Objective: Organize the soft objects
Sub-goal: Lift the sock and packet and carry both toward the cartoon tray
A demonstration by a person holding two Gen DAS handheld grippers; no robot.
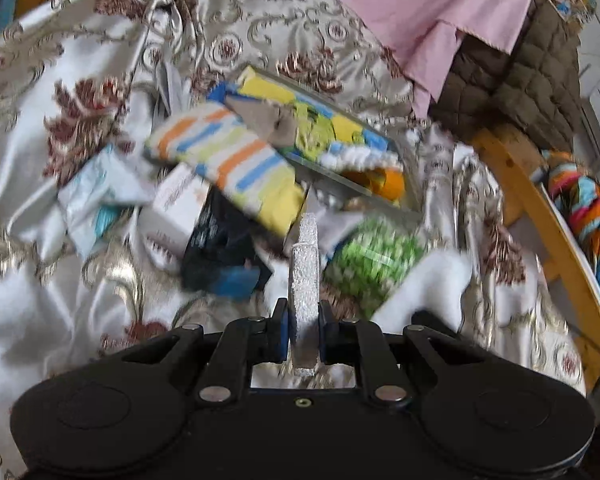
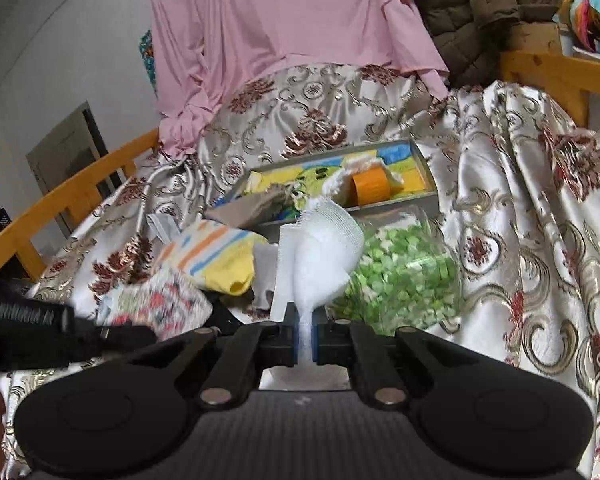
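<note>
— Brocade cloth (image 2: 520, 208), cream satin with maroon and gold flowers, covers the whole surface; a wooden frame (image 2: 80, 188) runs around it. What is each gripper doing?

— Left gripper (image 1: 304, 320): closed on a thin, silvery-white textured strip (image 1: 305, 276) that stands on edge between the pads. Right gripper (image 2: 305, 334): clamped on the gathered end of a white gauze piece (image 2: 324, 256), which fans out above the jaws.

— Containers?

— One shallow grey tray (image 2: 424, 160) near the middle of the cloth, tilted. In it: an orange tape roll (image 2: 370, 186), some white frilly fabric (image 2: 360, 170), and a flat printed sheet in yellow, blue and green (image 2: 300, 178). A brown cardboard scrap (image 2: 252, 208) lies over its near-left corner.

— And loose items?

— A clear bag of green and white bits (image 2: 404, 276) sits just right of the gauze, in front of the tray. A striped cloth, orange, blue and yellow (image 1: 228, 160), lies left of the tray and touches it. Below that, a white packet (image 1: 176, 208), a pale blue-white packet (image 1: 96, 196) and a dark blue-black packet (image 1: 224, 252), all blurred. A floral cloth (image 2: 160, 304) lies at near left in the right wrist view.

— Background?

— Pink garment (image 2: 284, 32) draped behind, brown quilted jacket (image 1: 532, 80) beside it, multicoloured fabric (image 1: 584, 200) beyond the frame.
</note>
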